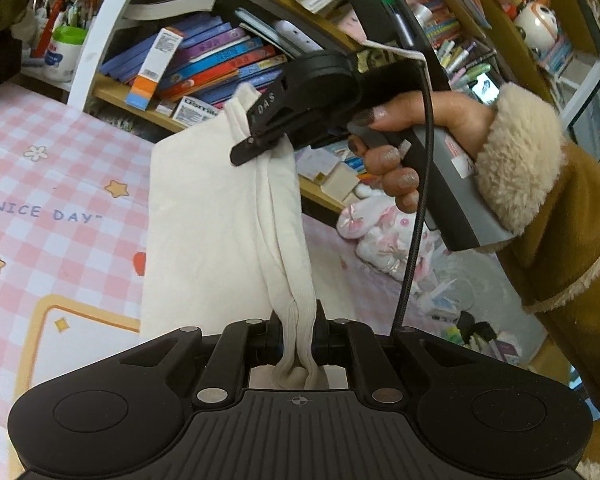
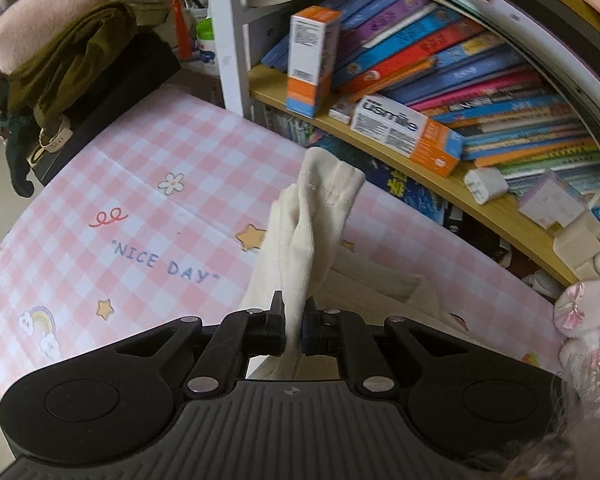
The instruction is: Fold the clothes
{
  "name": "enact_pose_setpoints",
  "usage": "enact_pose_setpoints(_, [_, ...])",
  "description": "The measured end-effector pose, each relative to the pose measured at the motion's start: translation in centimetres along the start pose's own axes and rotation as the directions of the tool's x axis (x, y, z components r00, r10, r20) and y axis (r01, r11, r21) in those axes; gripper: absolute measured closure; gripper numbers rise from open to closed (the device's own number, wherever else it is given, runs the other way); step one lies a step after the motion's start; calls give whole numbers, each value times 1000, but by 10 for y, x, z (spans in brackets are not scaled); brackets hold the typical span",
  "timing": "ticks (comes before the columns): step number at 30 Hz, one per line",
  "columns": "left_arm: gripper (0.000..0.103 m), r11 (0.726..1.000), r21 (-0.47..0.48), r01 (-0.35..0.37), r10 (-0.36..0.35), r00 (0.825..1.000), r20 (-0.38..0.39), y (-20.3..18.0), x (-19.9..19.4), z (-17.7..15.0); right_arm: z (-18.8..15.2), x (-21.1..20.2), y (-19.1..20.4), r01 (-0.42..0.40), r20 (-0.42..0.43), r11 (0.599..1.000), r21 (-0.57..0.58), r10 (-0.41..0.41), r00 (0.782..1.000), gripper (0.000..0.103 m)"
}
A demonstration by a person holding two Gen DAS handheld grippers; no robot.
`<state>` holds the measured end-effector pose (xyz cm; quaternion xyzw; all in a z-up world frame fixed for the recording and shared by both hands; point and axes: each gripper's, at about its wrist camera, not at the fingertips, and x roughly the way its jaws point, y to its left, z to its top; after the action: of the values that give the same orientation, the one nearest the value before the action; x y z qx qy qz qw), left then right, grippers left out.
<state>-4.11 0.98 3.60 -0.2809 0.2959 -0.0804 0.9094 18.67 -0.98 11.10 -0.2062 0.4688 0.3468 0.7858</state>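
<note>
In the left wrist view, the upper left of the frame holds a pen cup [image 1: 66, 46] crammed with pens and pencils. Below it the pink checked cloth [image 1: 60, 200] printed "NICE DAY" covers the table across the left half of the picture. At centre hangs the cream garment [image 1: 220, 216], lifted clear of the cloth, its flat panel draping down the middle of the frame. The left tongs [image 1: 298, 336], at lower centre, are pressed together on a ribbed, bunched edge of it, which runs down between the fingers. Up the fabric, just above centre, the right tongs [image 1: 260, 136] pinch another gathered part of the same garment. To the right, a hand [image 1: 412, 140] with a fleece-cuffed brown sleeve [image 1: 540, 208] grips that tool's handle. Behind, a bookshelf [image 1: 228, 64] of leaning books curves across the top, and a pink plush toy [image 1: 384, 236] lies at right centre.

In the right wrist view, a pile of folded clothes [image 2: 60, 52] in pink, olive and black sits at upper left. The checked cloth fills the left and centre. At lower centre the right tongs [image 2: 294, 328] are shut on a fold of the cream garment, which stands up from them toward the middle of the frame, while more of it lies just right of them on the cloth. An orange and white box [image 2: 310, 60] stands upright on the shelf at upper centre, and the books fill the upper right.
</note>
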Motion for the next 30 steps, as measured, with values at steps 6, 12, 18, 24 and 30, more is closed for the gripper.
enact_pose_setpoints(6, [94,998,60,-34,34,999,-2,-46,13,-3,-27,-19,-49,-57,67,998,13,56,996,97])
enact_pose_setpoints(12, [94,992,115,-47,53,997,-47,-82,42,-10,-54,-32,-101,-101,114,995,25,98,989,97])
enact_pose_setpoints(18, [93,982,181,-56,81,987,-136,-108,87,-23,-89,-17,-146,-108,127,993,52,100,987,97])
enact_pose_setpoints(24, [84,978,203,-46,101,958,-269,-120,126,-46,-129,12,-184,-113,106,986,121,100,989,97])
enact_pose_setpoints(30, [67,987,130,98,-43,928,-369,-118,122,-63,-173,34,-216,3,24,962,272,-10,1000,61])
